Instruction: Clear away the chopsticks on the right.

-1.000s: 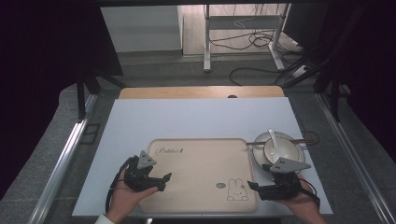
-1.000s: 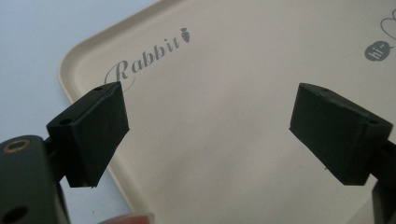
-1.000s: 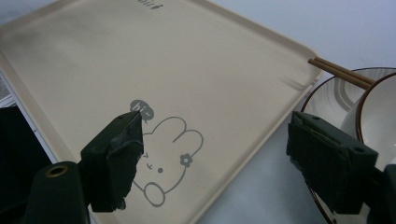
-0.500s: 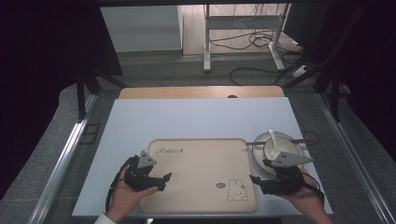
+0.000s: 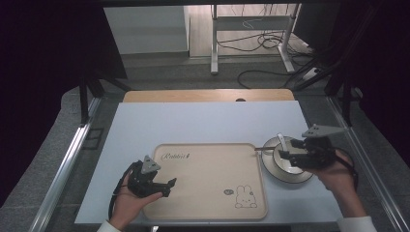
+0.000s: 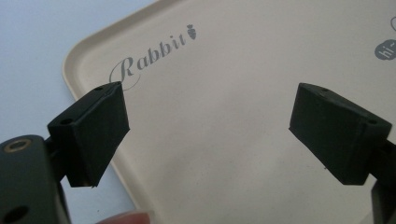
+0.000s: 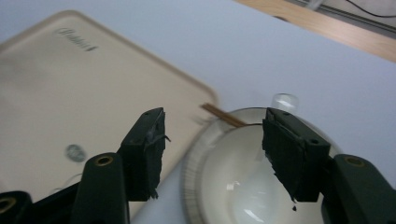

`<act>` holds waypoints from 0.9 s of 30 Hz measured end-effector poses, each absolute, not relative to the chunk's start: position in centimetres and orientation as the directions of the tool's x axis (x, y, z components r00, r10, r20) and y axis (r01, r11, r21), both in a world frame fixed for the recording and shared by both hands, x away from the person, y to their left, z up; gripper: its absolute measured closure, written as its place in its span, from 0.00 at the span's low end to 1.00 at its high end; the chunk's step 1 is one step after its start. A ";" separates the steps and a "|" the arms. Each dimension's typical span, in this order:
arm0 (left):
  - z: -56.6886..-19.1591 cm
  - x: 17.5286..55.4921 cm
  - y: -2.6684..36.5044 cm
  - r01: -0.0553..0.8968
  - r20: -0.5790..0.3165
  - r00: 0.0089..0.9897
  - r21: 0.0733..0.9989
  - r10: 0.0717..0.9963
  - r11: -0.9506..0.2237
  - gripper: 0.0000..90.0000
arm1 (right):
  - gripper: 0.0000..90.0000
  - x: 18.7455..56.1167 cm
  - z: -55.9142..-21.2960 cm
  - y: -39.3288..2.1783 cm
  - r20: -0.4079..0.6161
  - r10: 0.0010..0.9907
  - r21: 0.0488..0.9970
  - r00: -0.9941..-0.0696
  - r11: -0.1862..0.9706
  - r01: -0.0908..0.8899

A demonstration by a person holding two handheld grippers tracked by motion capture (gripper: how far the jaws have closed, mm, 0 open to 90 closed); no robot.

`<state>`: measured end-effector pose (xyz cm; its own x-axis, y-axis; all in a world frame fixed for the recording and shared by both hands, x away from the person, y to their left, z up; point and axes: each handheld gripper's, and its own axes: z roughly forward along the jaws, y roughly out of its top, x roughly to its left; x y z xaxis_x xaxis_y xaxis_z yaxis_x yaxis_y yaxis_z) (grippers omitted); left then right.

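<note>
The tray looks like matt beige plastic, smooth. The bowl at right is glossy white, ceramic-looking. A wood strip edges the far side of the matt white table.

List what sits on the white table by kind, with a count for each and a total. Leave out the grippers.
Trays: 1, the beige tray
Plates: 1, the plate right of the tray
Bowls: 1, the bowl on the plate
Spoons: 1, the clear spoon
Chopsticks: 1 set; number of sticks unclear
Total: 5
</note>
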<state>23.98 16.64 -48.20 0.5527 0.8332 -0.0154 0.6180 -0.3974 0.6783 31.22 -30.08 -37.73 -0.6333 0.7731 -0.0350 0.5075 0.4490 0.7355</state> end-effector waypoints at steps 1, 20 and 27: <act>-48.2 24.0 16.7 0.619 -0.014 0.552 0.678 0.834 -0.398 0.13 | 0.51 32.1 -37.3 -31.1 -0.030 0.799 0.727 -0.601 0.430 0.535; -48.4 23.9 16.7 0.627 -0.015 0.554 0.666 0.833 -0.405 0.14 | 0.84 38.3 -39.4 -39.5 -0.023 0.932 0.594 -0.363 0.305 0.745; -48.5 24.0 16.6 0.626 -0.005 0.564 0.655 0.826 -0.423 0.14 | 1.00 40.4 -41.7 -40.2 -0.064 0.934 0.525 -0.352 0.331 0.784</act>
<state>23.95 16.57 -48.49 0.5643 0.8256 -0.0054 0.6255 -0.4233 0.6554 40.43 -40.24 -41.73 -0.3516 0.9340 -0.0638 0.7843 0.3311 0.5246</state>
